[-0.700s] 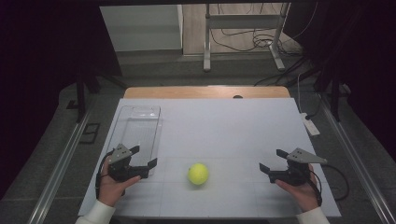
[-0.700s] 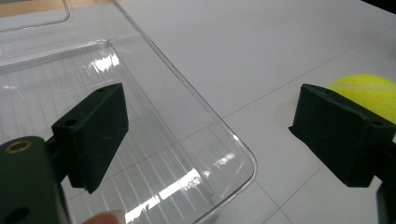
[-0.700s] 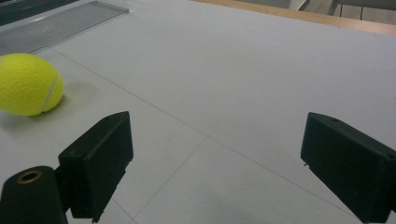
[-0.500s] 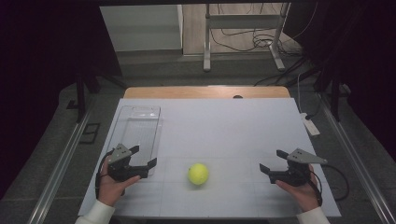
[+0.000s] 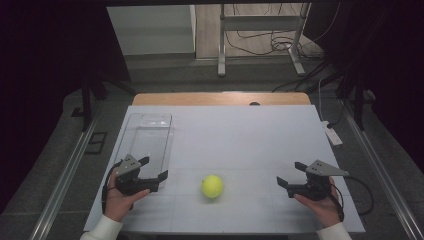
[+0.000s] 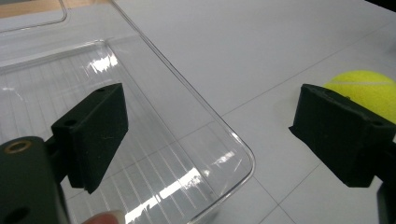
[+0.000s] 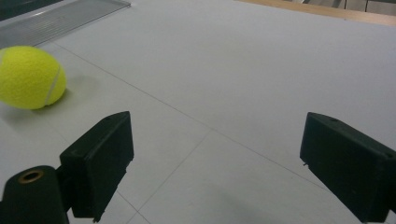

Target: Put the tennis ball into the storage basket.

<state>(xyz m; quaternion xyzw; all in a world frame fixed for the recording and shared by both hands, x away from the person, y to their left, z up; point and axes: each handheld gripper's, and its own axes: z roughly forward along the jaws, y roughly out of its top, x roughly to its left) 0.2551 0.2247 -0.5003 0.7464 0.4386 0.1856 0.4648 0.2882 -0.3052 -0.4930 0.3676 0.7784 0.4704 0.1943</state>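
Note:
A yellow-green tennis ball (image 5: pixel 212 186) lies on the white table (image 5: pixel 240 135) near its front edge, between my two grippers. My left gripper (image 5: pixel 152 168) is held at the front left, open and empty, over the near end of a clear plastic tray (image 5: pixel 146 137). In the left gripper view the tray (image 6: pixel 140 140) lies under the jaws and the ball (image 6: pixel 369 88) peeks out behind the right jaw. My right gripper (image 5: pixel 290 174) is held at the front right, open and empty. The right gripper view has the ball (image 7: pixel 30 77) at far left, beyond the jaws.
A white power strip (image 5: pixel 332 134) lies at the table's right edge. A wooden strip (image 5: pixel 220 98) runs along the far edge. Metal stand legs (image 5: pixel 260 45) and cables are on the floor beyond. Bare table surface lies between ball and right gripper.

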